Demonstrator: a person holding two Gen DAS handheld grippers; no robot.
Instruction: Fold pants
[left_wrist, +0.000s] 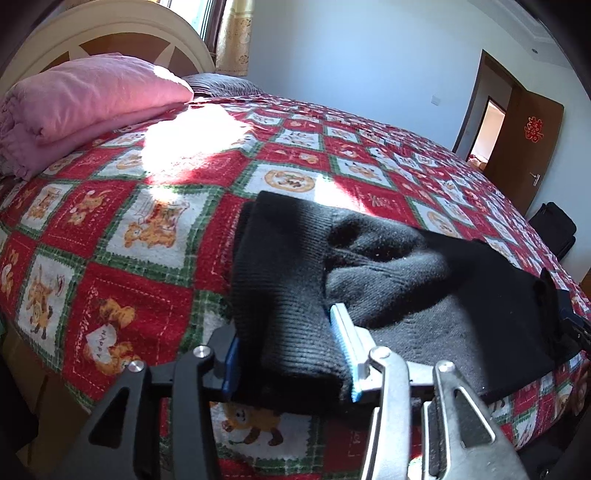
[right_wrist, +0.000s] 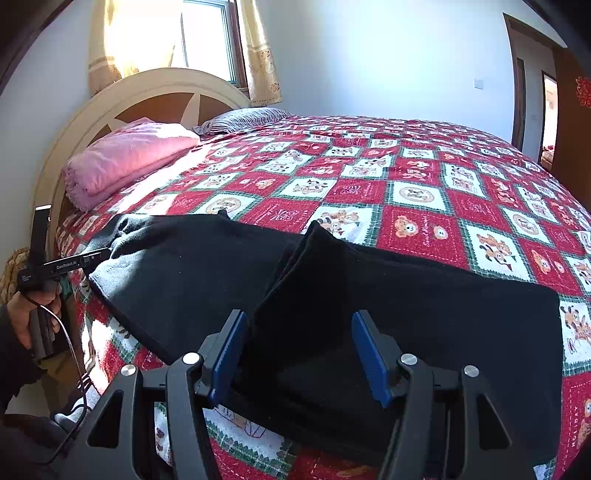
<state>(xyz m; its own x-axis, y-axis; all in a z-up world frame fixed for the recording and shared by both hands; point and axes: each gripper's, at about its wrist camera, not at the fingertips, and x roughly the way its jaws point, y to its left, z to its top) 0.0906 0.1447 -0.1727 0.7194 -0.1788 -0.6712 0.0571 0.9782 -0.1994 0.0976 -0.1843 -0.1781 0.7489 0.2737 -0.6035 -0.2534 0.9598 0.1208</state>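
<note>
Black pants (left_wrist: 424, 295) lie across the near edge of the bed, in thick folded layers. My left gripper (left_wrist: 288, 356) is shut on a bunched ribbed end of them, and the cloth fills the gap between its blue pads. In the right wrist view the pants (right_wrist: 184, 273) stretch left to right. My right gripper (right_wrist: 299, 352) is shut on a raised fold that stands up like a ridge between its fingers. At the far left of that view a hand (right_wrist: 26, 317) holds the left gripper's handle at the pants' left end.
The bed carries a red, white and green checked bedspread (right_wrist: 406, 192). A folded pink blanket (right_wrist: 129, 158) and a striped pillow (right_wrist: 243, 120) lie by the cream headboard (right_wrist: 147, 88). A brown door (left_wrist: 524, 147) stands open at the right, with a black bag (left_wrist: 554, 225) on the floor.
</note>
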